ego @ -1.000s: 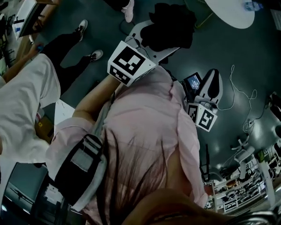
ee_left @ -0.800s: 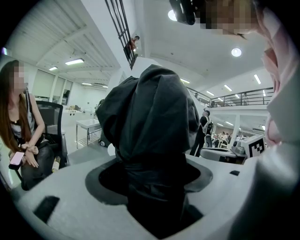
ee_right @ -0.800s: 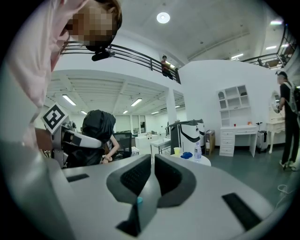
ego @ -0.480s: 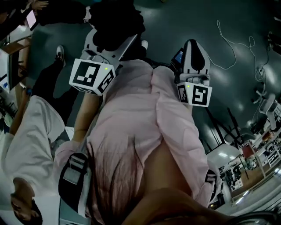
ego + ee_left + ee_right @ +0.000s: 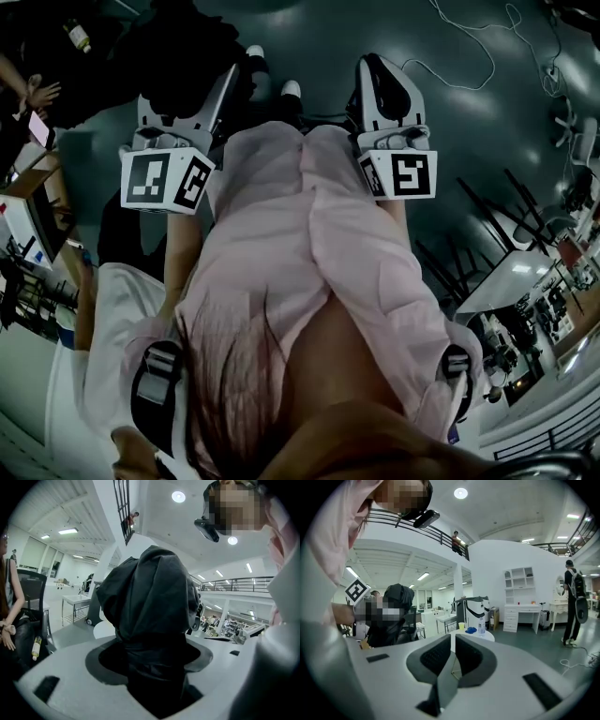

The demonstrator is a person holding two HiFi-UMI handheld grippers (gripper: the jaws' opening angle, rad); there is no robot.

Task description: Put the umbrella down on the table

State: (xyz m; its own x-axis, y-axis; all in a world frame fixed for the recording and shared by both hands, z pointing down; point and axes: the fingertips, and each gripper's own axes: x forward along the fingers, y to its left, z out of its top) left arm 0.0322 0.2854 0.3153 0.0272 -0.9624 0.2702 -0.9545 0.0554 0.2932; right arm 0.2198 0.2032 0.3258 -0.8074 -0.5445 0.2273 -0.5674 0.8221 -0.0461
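Observation:
The umbrella (image 5: 150, 606) is a folded bundle of black fabric that fills the middle of the left gripper view. My left gripper (image 5: 154, 667) is shut on its lower part, with the fabric bulging above the jaws. From the head view, the left gripper (image 5: 202, 98) sticks out ahead of a pink shirt, and the umbrella (image 5: 187, 42) is a dark mass beyond it. My right gripper (image 5: 453, 656) is shut with nothing in it, its jaws almost touching. It is held level beside the left one (image 5: 380, 80). A small round white table (image 5: 485, 634) stands ahead of the right gripper.
A bottle (image 5: 482, 626), a cup and a blue item sit on the round table. A person (image 5: 9, 611) sits at the left beside a chair. Another person with a backpack (image 5: 572, 602) stands far right. A cable (image 5: 469, 75) lies on the dark floor, and desks (image 5: 511, 277) stand at the right.
The head view has swung round, so both grippers now sit side by side near the top. The large white table seen top right earlier has left view. The umbrella stays in the left gripper.

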